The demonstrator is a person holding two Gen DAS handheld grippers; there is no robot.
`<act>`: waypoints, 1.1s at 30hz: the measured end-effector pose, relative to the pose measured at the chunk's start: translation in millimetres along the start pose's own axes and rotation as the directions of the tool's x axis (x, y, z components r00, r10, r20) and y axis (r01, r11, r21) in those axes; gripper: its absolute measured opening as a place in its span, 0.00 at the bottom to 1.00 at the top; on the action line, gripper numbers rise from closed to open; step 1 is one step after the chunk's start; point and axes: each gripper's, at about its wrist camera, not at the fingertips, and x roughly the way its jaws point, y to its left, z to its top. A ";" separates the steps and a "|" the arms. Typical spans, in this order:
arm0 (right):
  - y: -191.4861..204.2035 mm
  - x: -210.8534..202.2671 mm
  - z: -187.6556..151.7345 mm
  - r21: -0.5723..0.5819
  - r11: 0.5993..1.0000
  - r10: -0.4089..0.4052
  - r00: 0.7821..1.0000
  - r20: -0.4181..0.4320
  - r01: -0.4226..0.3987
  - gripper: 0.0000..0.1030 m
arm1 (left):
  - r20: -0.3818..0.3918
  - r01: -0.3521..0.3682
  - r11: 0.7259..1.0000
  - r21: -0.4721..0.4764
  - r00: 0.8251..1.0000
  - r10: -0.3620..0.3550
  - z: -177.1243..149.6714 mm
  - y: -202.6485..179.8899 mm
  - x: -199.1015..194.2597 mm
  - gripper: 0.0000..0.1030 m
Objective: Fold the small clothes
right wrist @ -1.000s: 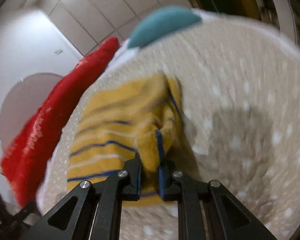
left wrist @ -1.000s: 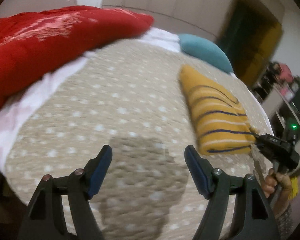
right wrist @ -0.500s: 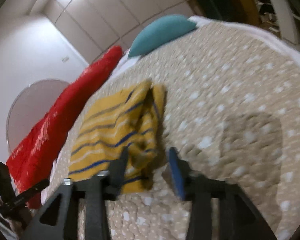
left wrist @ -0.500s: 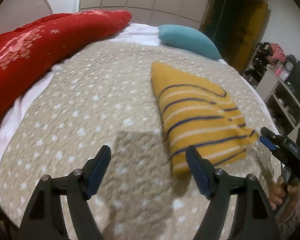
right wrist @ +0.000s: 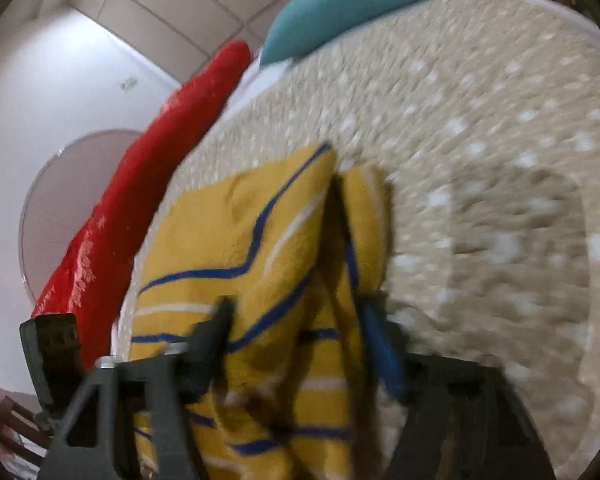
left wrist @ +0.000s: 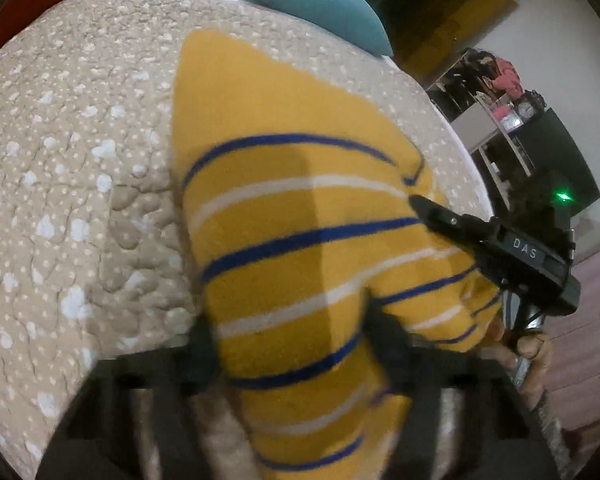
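Where both tools straddle it spread wide, mustard garment (left wrist: 300, 216), blue-white stripes, folded.

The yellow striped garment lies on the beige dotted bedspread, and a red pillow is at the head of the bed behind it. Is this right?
Not quite: the pillow behind the yellow striped garment is teal, not red, as the left wrist view shows. The garment does lie on the beige dotted bedspread.

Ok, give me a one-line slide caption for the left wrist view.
Left tongs open astride the yellow striped garment on the dotted bedspread, right tongs reaching in beside.
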 end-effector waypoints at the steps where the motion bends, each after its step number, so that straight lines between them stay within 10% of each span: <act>1: 2.4 -10.6 1.0 0.005 0.999 0.038 0.999 0.025 -0.038 0.33 | 0.017 -0.008 1.000 0.026 1.000 0.007 0.9 -7.1 -8.4 0.44; 4: 0.8 -38.9 -0.9 0.020 0.995 0.092 0.990 0.104 -0.095 0.29 | 0.025 -0.002 0.998 0.063 1.000 0.001 0.0 -22.0 -25.0 0.47; 7: -13.4 -34.4 -6.6 0.030 0.994 -0.104 0.989 0.101 0.101 0.33 | 0.000 -0.109 0.993 0.039 0.994 0.109 -4.8 -19.7 -10.6 0.62; 11: -5.1 -61.0 -19.4 -0.006 0.989 -0.145 0.976 0.162 0.148 0.42 | 0.052 -0.177 0.984 0.031 0.983 0.175 -23.4 -19.8 -20.3 0.70; 17: 52.2 -102.3 -53.8 -0.206 0.971 -0.072 0.969 0.237 0.123 0.41 | 0.239 -0.321 0.946 0.049 0.923 0.301 -68.2 -35.8 -76.1 0.72; 22: 37.1 -65.5 -80.5 -0.162 0.982 -0.079 0.991 0.107 0.096 0.40 | 0.432 -0.441 0.897 0.016 0.813 0.392 -106.5 -54.9 -128.4 0.83; 27: 9.6 -81.1 -118.2 -0.100 0.987 -0.111 0.987 0.120 0.123 0.37 | 0.648 -0.567 0.821 -0.067 0.601 0.467 -143.6 -81.9 -181.5 1.00; 29: 9.2 -102.0 -133.0 -0.100 0.983 -0.140 0.977 0.159 0.157 0.39 | 0.703 -0.565 0.820 -0.092 0.546 0.455 -154.0 -89.4 -193.0 1.00; 33: 10.5 -132.8 -154.7 -0.109 0.969 -0.188 0.945 0.268 0.223 0.53 | 0.757 -0.531 0.841 -0.100 0.508 0.411 -171.9 -105.7 -205.9 1.00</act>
